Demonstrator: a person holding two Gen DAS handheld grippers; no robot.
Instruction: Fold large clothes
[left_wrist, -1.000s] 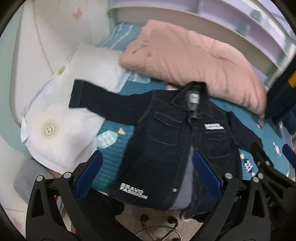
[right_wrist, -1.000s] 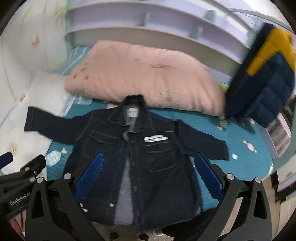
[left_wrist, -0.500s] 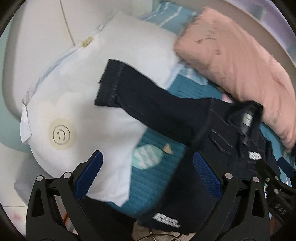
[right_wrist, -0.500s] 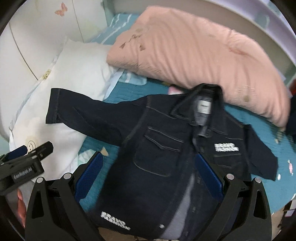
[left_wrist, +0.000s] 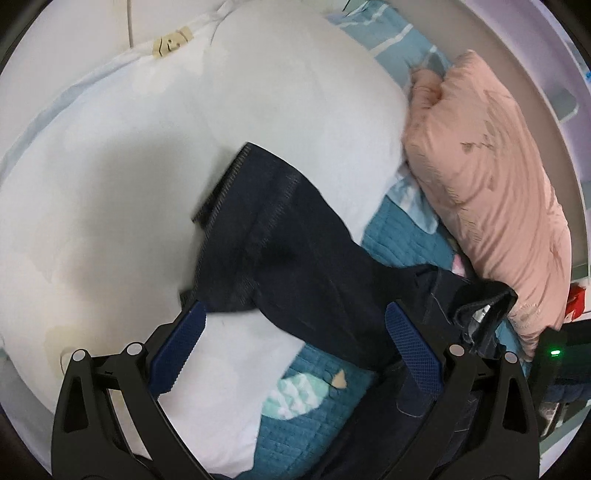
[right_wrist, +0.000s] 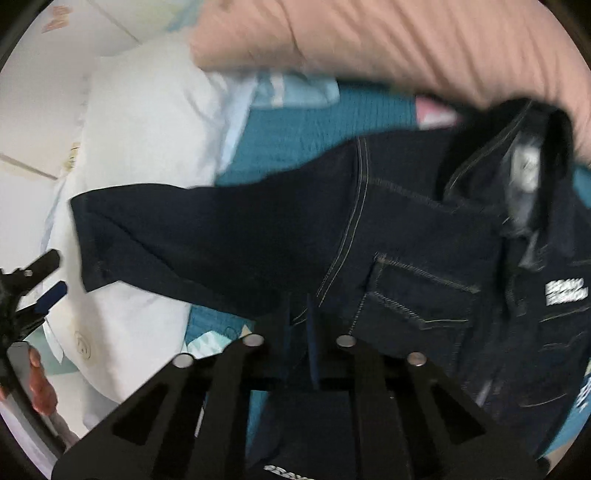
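A dark denim jacket (right_wrist: 424, 236) lies spread on the teal quilt (right_wrist: 314, 133), its sleeve (left_wrist: 280, 236) reaching centre-frame over the white pillow (left_wrist: 147, 184); white chest lettering is too blurred to read; left gripper (left_wrist: 291, 350) stands wide open over the sleeve, holding nothing; right gripper (right_wrist: 299, 317) has just closed, jaws together at the jacket's underarm seam

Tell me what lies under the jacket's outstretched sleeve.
The sleeve lies across the white pillow at its cuff end; nearer the shoulder it rests on the teal quilt. Whatever sits directly beneath the denim is covered, and the pillow hides the bedding below it.
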